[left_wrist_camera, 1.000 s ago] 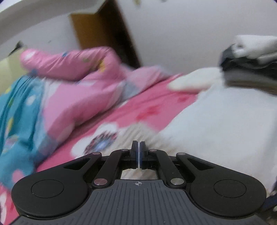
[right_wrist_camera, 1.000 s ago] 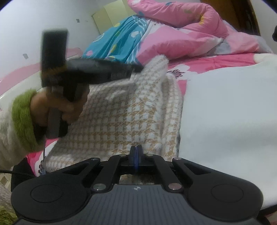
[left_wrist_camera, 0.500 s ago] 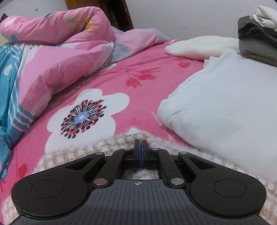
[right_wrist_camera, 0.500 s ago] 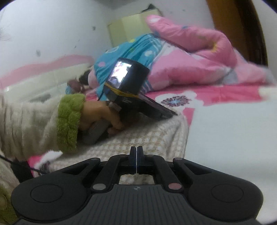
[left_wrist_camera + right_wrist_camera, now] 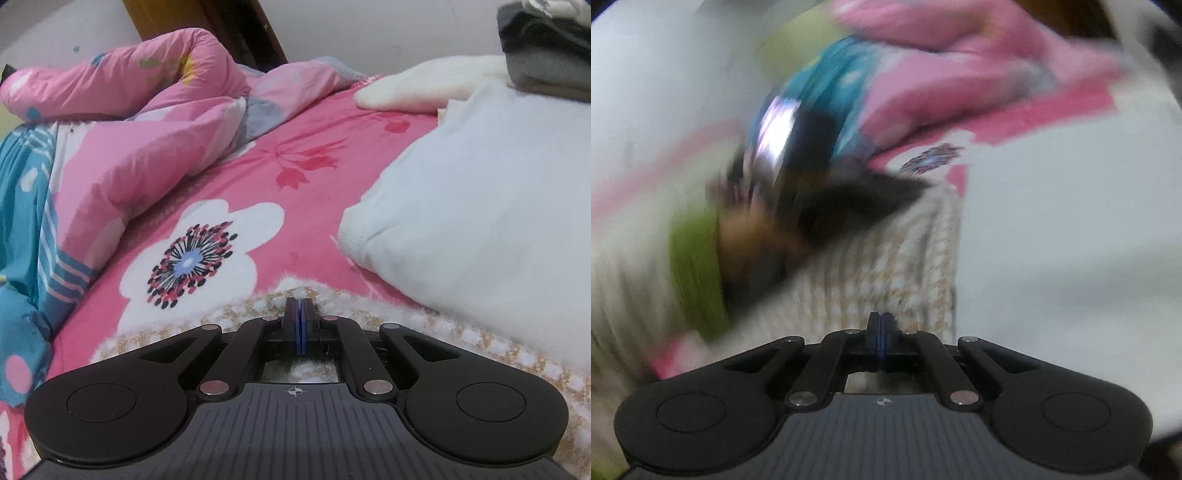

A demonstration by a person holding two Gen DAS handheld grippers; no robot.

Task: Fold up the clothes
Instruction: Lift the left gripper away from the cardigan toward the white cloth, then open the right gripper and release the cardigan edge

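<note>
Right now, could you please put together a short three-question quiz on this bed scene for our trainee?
1. True or false: the jaws of the left gripper stand wide open.
2. What lies right of the checked knit in the left wrist view? A) white sweater B) a blue towel C) a red cushion
3. Fill in: the pink sheet bears a large white ____ print.

Key: 1 false, they are pressed together at the knit's edge; 2 A; 3 flower.
</note>
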